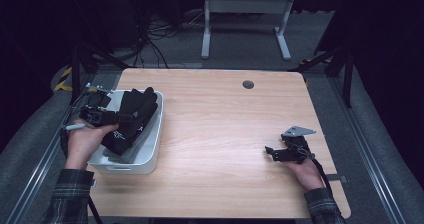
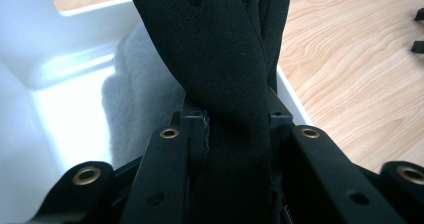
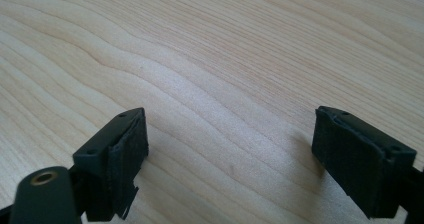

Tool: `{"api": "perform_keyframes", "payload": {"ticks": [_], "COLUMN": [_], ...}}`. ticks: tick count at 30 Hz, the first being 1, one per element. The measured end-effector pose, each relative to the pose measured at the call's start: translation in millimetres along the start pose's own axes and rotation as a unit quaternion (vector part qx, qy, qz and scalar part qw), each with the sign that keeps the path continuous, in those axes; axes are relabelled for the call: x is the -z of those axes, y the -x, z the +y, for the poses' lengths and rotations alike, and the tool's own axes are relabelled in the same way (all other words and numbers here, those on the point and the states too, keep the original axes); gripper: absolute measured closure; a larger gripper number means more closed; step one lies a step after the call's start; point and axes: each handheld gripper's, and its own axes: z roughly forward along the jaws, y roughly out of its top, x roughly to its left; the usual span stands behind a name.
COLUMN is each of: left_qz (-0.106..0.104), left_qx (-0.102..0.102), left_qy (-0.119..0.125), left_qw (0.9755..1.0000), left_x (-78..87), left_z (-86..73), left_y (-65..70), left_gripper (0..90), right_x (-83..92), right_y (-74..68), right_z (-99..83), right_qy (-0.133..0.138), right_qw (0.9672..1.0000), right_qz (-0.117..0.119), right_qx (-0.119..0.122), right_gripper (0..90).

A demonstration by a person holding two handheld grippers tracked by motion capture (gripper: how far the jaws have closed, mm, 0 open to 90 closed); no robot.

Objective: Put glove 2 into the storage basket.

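Left hand (image 1: 85, 139) in from the bottom edge at seven o'clock, forearm in a plaid sleeve (image 1: 67, 194), wrist cocked over the white bin (image 1: 150, 149). Left claw (image 1: 107, 116) clamped on a black glove (image 1: 132, 119), jaws nipped on the cloth near its cuff, fingers of the glove splayed toward twelve o'clock over the bin's far rim. Under the glove, inside the bin, a grey fleecy cloth (image 2: 135, 109). Right hand (image 1: 302, 171) low at five o'clock, resting on the tabletop (image 1: 220, 129), right claw (image 1: 272, 153) pointed toward nine o'clock, jaws wide apart, bare wood between them. Round grommet (image 1: 248, 84) at twelve o'clock, well apart from both hands.
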Motion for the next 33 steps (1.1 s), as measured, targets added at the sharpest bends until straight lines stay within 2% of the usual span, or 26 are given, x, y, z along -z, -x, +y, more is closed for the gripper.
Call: {"api": "perform_keyframes", "payload": {"ticks": [3,9,15,19,22,28,29,33], "left_qz": [-0.007,-0.010,-0.014,-0.006,0.001,0.020,0.024,0.042], "left_qx": [0.012,0.021,0.024,0.021,0.015,0.002,-0.002,-0.008], "left_qy": [-0.004,-0.011,-0.018,-0.017,-0.019,-0.018,-0.015,-0.008], "left_qw": [0.9999,0.9997,0.9995,0.9996,0.9997,0.9996,0.9996,0.9990], "left_x": [-8.1,-19.1,-28.4,-31.5,-33.5,-35.6,-35.5,-33.5], "left_z": [-4.5,-8.9,-11.7,-12.0,-11.9,-11.9,-11.7,-10.7], "left_y": [-6.6,-14.9,-21.4,-23.2,-24.8,-25.8,-25.6,-24.5], "left_gripper": [72.2,71.9,70.7,69.1,62.0,38.1,38.1,25.4], "right_x": [-0.1,-0.1,-0.1,-0.1,-0.1,-0.2,-0.2,-0.2], "right_y": [-0.1,0.1,0.1,0.1,0.1,0.1,0.1,0.1], "right_z": [0.1,0.0,0.1,0.1,0.1,0.1,0.1,0.1], "right_qy": [0.000,0.000,0.001,0.000,0.000,0.001,0.000,0.001], "right_qw": [1.0000,1.0000,1.0000,1.0000,1.0000,1.0000,1.0000,1.0000], "right_qz": [0.000,0.001,0.001,0.001,0.001,0.001,0.001,0.001], "right_qx": [-0.001,-0.001,-0.002,-0.002,-0.002,-0.002,-0.002,-0.002], "right_gripper": [15.2,15.3,15.4,15.4,15.3,15.4,15.4,15.4]}}
